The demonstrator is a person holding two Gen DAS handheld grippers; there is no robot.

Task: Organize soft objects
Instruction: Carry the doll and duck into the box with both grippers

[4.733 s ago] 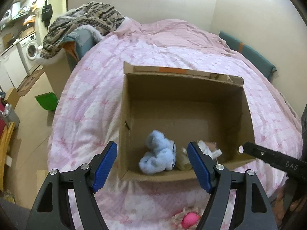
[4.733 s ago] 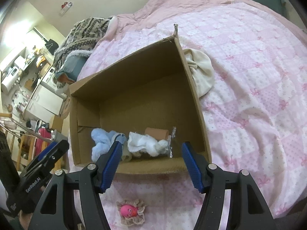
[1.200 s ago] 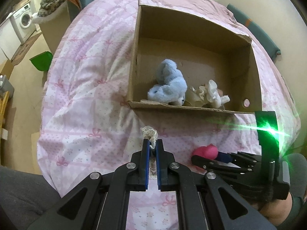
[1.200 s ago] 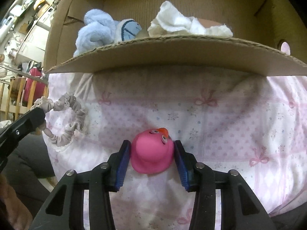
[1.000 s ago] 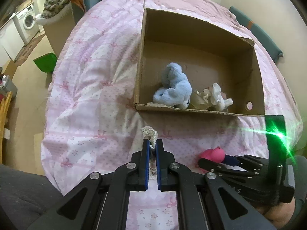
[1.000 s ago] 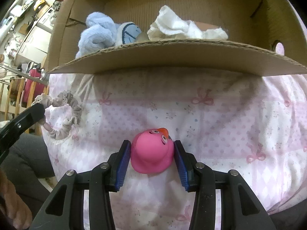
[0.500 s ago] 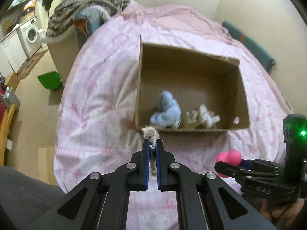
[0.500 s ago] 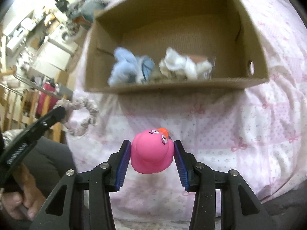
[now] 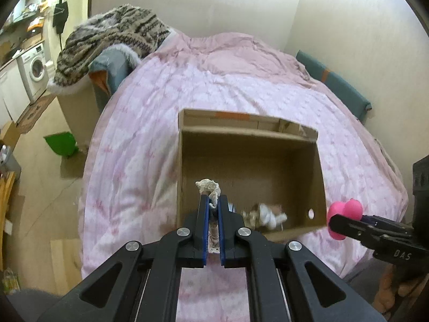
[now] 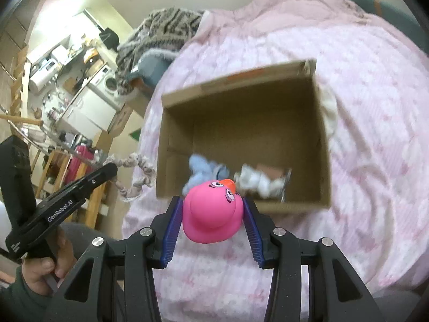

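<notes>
An open cardboard box [image 9: 319, 177] [image 10: 323, 139] sits on the pink bed. Inside lie a light blue plush [image 10: 199, 170] and a white crumpled cloth [image 9: 270, 216] [image 10: 257, 179]. My left gripper [image 9: 212, 201] is shut on a beige scrunchie [image 9: 207, 186], held above the box's near left corner; the scrunchie hangs from it in the right wrist view [image 10: 134, 177]. My right gripper [image 10: 213, 209] is shut on a pink rubber duck [image 10: 213, 212], held in the air before the box's near wall; the duck also shows in the left wrist view [image 9: 344, 216].
A pink quilt [image 9: 150, 139] covers the bed. A patterned knit blanket [image 9: 112, 35] is piled on a chair at the far left. A green bin [image 9: 60, 143] stands on the floor. A cream cloth [image 10: 329, 112] lies beside the box's right wall. A teal cushion [image 9: 335, 88] lines the wall.
Both grippers have risen from the quilt and moved toward the box, carrying the scrunchie and the duck. The box now appears lower and smaller in both views.
</notes>
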